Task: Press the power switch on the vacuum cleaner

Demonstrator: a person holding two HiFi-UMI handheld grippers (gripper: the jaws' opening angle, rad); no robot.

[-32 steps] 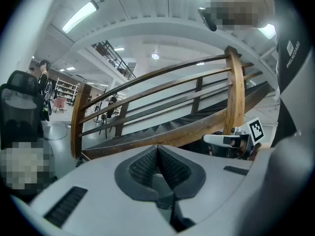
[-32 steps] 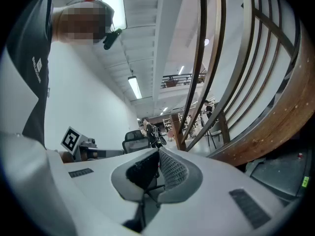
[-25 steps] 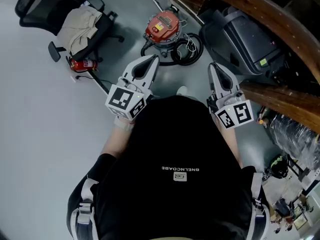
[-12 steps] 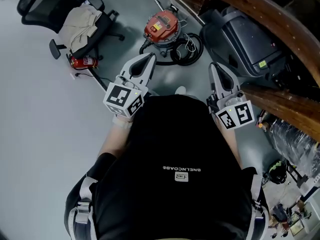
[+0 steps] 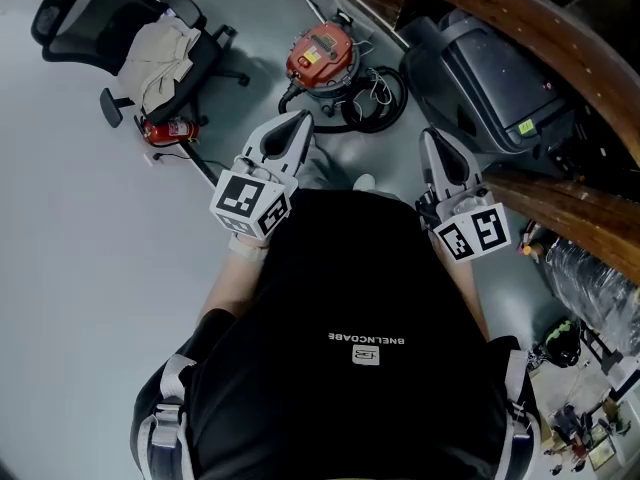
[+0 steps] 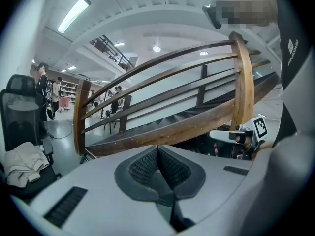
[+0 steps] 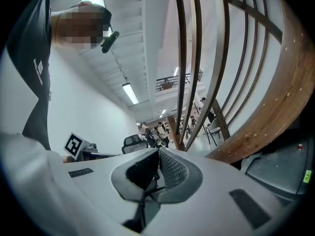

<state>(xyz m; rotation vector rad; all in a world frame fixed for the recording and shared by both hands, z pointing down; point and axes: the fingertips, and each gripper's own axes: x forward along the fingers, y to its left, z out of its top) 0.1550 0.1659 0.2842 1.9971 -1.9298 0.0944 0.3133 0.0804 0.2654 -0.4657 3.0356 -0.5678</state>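
Observation:
A red canister vacuum cleaner (image 5: 322,54) stands on the grey floor ahead of me, its black hose (image 5: 375,103) coiled at its right side. My left gripper (image 5: 300,120) is held at chest height, its tip pointing toward the vacuum but well short of it, jaws shut and empty. My right gripper (image 5: 430,136) is level with it, to the right, also shut and empty. In the left gripper view the closed gripper (image 6: 158,149) faces a wooden stair railing (image 6: 162,132); the right gripper (image 7: 158,153) looks at railing bars. The vacuum is hidden in both gripper views.
A black office chair (image 5: 150,43) with a beige cloth draped on it stands at the left, a small red fire extinguisher (image 5: 168,128) by its base. A curved wooden staircase rail (image 5: 520,28) runs along the right, with a large dark grey machine (image 5: 490,78) under it.
Both grippers have stayed almost still. The view shifted slightly, so the vacuum sits a little higher in the head view.

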